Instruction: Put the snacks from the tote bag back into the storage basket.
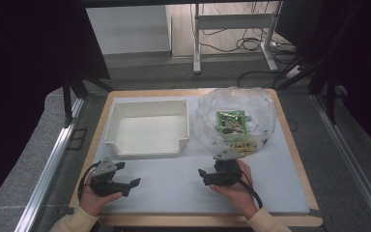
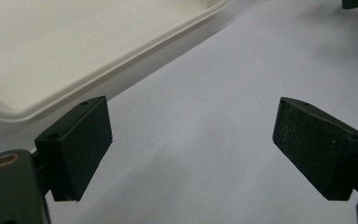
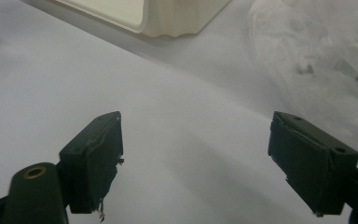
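Item 1, nearest: left gripper, held in a hand at the near left of the tabletop. Jaws spread wide, nothing between them; in the left gripper view its pads hang over bare pale surface.

Item 2, near right: right gripper, held in a hand just in front of the bag. Jaws spread as wide as they go, pinching nothing; in the right gripper view its pads stand over bare surface, with the bag's crinkled film ahead to the right.

Item 3, farther left: white tray, rectangular, shallow-walled, standing on the left half of the tabletop beyond the left gripper.

Item 4, farther right: clear plastic bag, crumpled and puffed up, beside the tray and just beyond the right gripper, not touched by it.

Item 5, inside the bag: green packet, lying flat, and below it a yellow packet. Both carry printing; the lettering is too small to read.
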The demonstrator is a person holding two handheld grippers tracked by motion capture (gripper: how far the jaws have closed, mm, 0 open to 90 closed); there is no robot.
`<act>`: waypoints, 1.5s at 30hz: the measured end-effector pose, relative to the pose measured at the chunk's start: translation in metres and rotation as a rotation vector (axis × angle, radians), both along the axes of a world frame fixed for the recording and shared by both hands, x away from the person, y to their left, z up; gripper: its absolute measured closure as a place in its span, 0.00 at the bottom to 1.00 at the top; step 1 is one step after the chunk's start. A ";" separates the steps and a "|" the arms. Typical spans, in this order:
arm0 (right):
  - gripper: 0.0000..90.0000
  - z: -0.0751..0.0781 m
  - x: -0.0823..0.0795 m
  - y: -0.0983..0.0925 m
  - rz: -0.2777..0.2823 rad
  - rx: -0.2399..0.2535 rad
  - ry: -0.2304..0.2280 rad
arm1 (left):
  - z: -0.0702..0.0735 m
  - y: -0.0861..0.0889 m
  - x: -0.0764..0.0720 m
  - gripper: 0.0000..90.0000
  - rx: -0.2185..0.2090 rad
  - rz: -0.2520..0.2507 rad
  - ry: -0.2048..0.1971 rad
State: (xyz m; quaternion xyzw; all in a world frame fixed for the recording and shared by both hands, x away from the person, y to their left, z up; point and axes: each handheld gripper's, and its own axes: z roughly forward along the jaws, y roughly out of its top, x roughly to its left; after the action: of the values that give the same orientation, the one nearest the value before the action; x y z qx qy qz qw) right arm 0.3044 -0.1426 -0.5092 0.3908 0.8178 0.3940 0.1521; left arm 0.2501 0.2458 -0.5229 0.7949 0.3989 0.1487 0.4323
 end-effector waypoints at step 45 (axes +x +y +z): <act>0.30 0.026 -0.007 0.004 0.042 -0.019 -0.030 | -0.001 0.001 0.001 0.13 0.002 -0.005 -0.010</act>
State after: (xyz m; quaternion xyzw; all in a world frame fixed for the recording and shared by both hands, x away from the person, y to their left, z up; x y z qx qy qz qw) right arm 0.2977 -0.1381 -0.4829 0.3661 0.8272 0.3951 0.1599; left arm 0.2511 0.2471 -0.5236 0.7957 0.3944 0.1520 0.4338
